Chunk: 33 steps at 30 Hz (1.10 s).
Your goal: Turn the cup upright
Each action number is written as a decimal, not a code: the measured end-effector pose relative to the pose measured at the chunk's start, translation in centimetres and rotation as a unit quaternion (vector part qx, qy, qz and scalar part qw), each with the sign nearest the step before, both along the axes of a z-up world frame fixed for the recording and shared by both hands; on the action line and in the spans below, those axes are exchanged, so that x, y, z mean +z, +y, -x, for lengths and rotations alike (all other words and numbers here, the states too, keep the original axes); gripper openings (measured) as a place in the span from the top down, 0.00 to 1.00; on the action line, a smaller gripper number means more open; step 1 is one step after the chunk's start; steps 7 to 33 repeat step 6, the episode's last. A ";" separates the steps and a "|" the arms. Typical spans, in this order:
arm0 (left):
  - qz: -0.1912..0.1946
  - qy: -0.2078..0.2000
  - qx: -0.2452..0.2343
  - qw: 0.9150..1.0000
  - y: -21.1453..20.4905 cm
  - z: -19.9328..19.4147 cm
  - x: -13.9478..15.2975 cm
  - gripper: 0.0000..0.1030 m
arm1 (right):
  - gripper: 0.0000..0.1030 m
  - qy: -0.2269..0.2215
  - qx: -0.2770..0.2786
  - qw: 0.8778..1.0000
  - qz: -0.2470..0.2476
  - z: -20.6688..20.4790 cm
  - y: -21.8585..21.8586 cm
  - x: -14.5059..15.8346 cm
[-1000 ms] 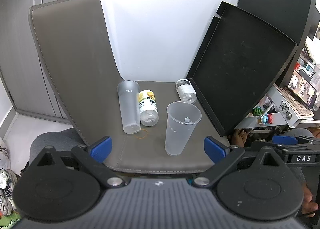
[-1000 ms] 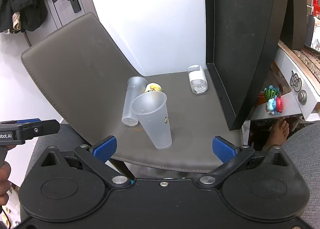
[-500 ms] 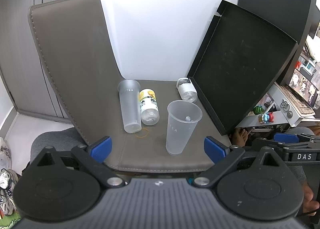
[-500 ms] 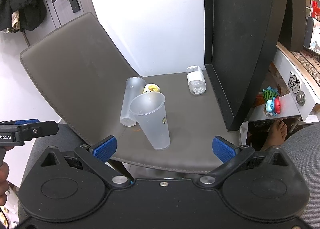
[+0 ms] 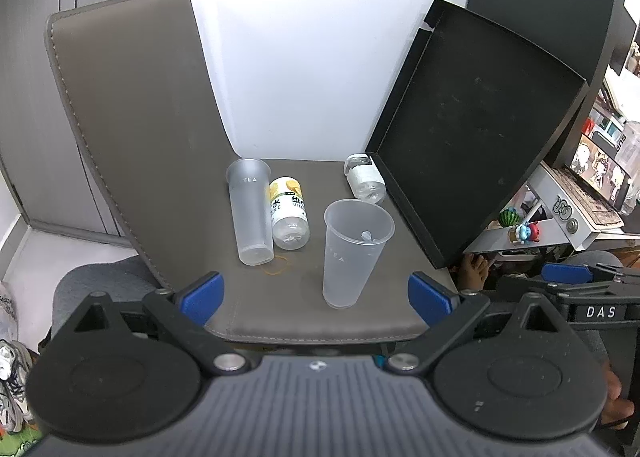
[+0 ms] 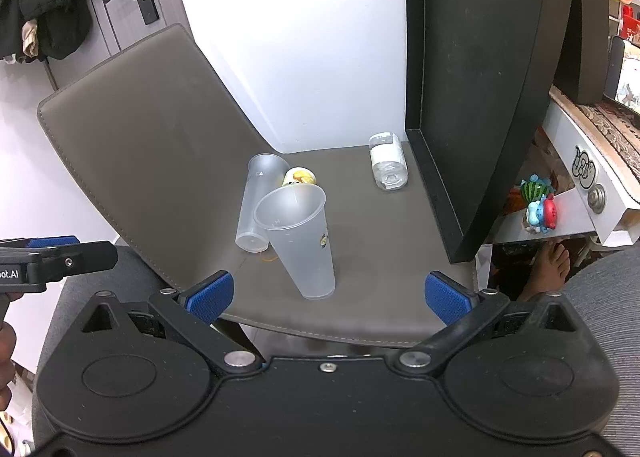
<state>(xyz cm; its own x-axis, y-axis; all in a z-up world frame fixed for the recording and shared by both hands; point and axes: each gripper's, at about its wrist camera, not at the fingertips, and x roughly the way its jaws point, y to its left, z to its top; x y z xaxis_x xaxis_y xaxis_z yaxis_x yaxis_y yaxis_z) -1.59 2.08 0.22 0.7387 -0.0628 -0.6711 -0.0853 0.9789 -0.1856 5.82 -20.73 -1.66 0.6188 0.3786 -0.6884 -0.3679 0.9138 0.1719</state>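
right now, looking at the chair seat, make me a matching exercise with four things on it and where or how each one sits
Things:
1. near frosted cup
2. far frosted cup
3. yellow-label bottle
4. white-label bottle

States:
A. lying on its side right beside the far frosted cup
B. upright, mouth up, near the seat's front edge
C. lying by the black tray
D. wide mouth toward the seat back, narrow base toward the front

Pairs: 1-B, 2-D, 3-A, 4-C
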 end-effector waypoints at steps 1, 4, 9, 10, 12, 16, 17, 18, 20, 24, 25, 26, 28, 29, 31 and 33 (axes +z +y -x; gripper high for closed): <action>-0.005 -0.001 -0.001 1.000 -0.1 0.0 0.0 0.05 | 0.00 0.000 -0.001 1.000 0.000 0.0 0.1 0.0; -0.007 -0.002 0.001 1.000 -0.3 0.1 0.1 0.05 | 0.00 0.000 -0.001 1.000 0.000 0.0 0.1 0.0; -0.001 -0.002 0.001 1.000 -0.1 0.1 0.1 0.05 | 0.00 0.000 0.000 1.000 0.001 0.0 0.1 0.0; -0.001 -0.002 0.001 1.000 -0.1 0.1 0.1 0.05 | 0.00 0.000 0.000 1.000 0.001 0.0 0.1 0.0; -0.001 -0.002 0.001 1.000 -0.1 0.1 0.1 0.05 | 0.00 0.000 0.000 1.000 0.001 0.0 0.1 0.0; -0.001 -0.002 0.001 1.000 -0.1 0.1 0.1 0.05 | 0.00 0.000 0.000 1.000 0.001 0.0 0.1 0.0; -0.001 -0.002 0.001 1.000 -0.1 0.1 0.1 0.05 | 0.00 0.000 0.000 1.000 0.001 0.0 0.1 0.0; -0.001 -0.002 0.001 1.000 -0.1 0.1 0.1 0.05 | 0.00 0.000 0.000 1.000 0.001 0.0 0.1 0.0; -0.001 -0.002 0.001 1.000 -0.1 0.1 0.1 0.05 | 0.00 0.000 0.000 1.000 0.001 0.0 0.1 0.0; -0.001 -0.002 0.001 1.000 -0.1 0.1 0.1 0.05 | 0.00 0.000 0.000 1.000 0.001 0.0 0.1 0.0; -0.001 -0.002 0.001 1.000 -0.1 0.1 0.1 0.05 | 0.00 0.000 0.000 1.000 0.001 0.0 0.1 0.0; -0.001 -0.002 0.001 1.000 -0.1 0.1 0.1 0.05 | 0.00 0.000 0.000 1.000 0.001 0.0 0.1 0.0; -0.001 -0.002 0.001 1.000 -0.1 0.1 0.1 0.05 | 0.00 0.000 0.000 1.000 0.001 0.0 0.1 0.0; -0.001 -0.002 0.001 1.000 -0.1 0.1 0.1 0.05 | 0.00 0.000 0.000 1.000 0.001 0.0 0.1 0.0; -0.001 -0.002 0.001 1.000 -0.1 0.1 0.1 0.05 | 0.00 0.000 0.000 1.000 0.001 0.0 0.1 0.0; -0.001 -0.002 0.001 1.000 -0.1 0.1 0.1 0.05 | 0.00 0.000 0.000 1.000 0.001 0.0 0.1 0.0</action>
